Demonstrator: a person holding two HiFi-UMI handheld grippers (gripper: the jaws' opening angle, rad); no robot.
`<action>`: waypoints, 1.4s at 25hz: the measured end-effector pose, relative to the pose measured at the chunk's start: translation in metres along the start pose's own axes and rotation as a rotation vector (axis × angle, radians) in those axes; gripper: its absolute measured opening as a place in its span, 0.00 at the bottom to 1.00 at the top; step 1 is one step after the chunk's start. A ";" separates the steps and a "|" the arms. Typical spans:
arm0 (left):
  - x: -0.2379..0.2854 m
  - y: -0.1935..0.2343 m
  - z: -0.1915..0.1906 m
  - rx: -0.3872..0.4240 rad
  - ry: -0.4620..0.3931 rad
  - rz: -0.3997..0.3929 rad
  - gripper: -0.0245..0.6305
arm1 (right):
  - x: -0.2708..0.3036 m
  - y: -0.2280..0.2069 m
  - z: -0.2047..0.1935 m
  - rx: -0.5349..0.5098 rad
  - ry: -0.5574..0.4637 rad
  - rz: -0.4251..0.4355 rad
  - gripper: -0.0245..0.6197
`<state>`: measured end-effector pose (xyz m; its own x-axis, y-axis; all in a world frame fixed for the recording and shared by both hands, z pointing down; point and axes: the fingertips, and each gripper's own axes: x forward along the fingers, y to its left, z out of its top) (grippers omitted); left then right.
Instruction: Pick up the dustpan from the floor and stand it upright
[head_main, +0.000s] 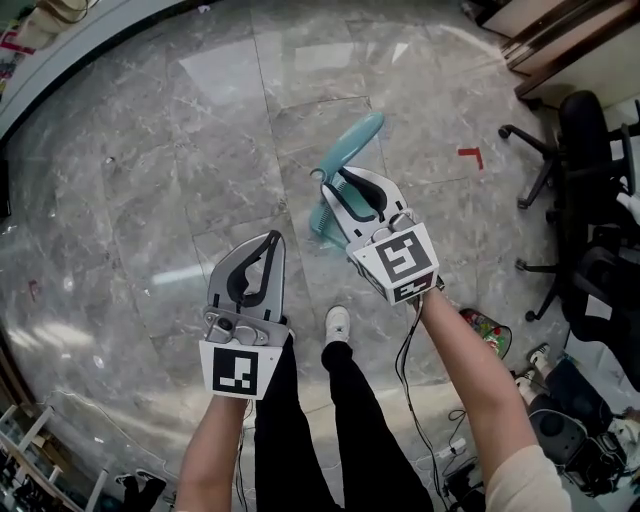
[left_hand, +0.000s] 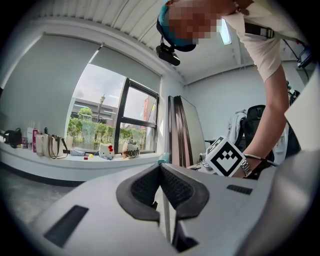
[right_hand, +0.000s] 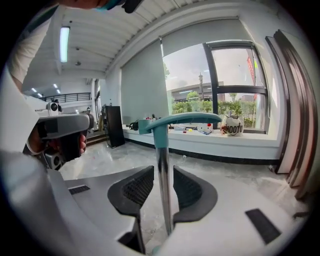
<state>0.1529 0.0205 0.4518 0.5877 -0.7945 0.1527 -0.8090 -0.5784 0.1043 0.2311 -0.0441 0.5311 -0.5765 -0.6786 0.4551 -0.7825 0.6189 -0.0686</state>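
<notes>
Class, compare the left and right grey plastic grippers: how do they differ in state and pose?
The left gripper has jaws together, empty; the right gripper has jaws apart around the teal dustpan's metal pole. The left gripper sits nearer the person, the right gripper farther out. Both are grey with black pads.

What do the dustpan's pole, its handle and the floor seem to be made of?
Pole: likely metal with a chrome-like finish; it is shiny and mirrors its surroundings.
Handle: probably plastic; an even teal colour with a smooth, softly dull surface.
Floor: polished marble or marble-look tile; it has grey veining, slab seams and glossy light reflections.
</notes>
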 end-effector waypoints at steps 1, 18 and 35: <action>-0.001 -0.002 0.002 0.004 -0.002 -0.004 0.05 | -0.004 -0.002 -0.002 0.004 0.004 -0.015 0.23; -0.086 -0.099 0.198 -0.052 -0.134 0.057 0.05 | -0.215 0.067 0.168 0.211 -0.199 -0.194 0.06; -0.268 -0.191 0.329 0.035 -0.074 0.078 0.05 | -0.413 0.196 0.286 0.124 -0.286 -0.188 0.06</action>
<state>0.1515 0.2831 0.0680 0.5232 -0.8479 0.0858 -0.8522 -0.5198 0.0599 0.2485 0.2439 0.0760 -0.4490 -0.8697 0.2049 -0.8934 0.4324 -0.1222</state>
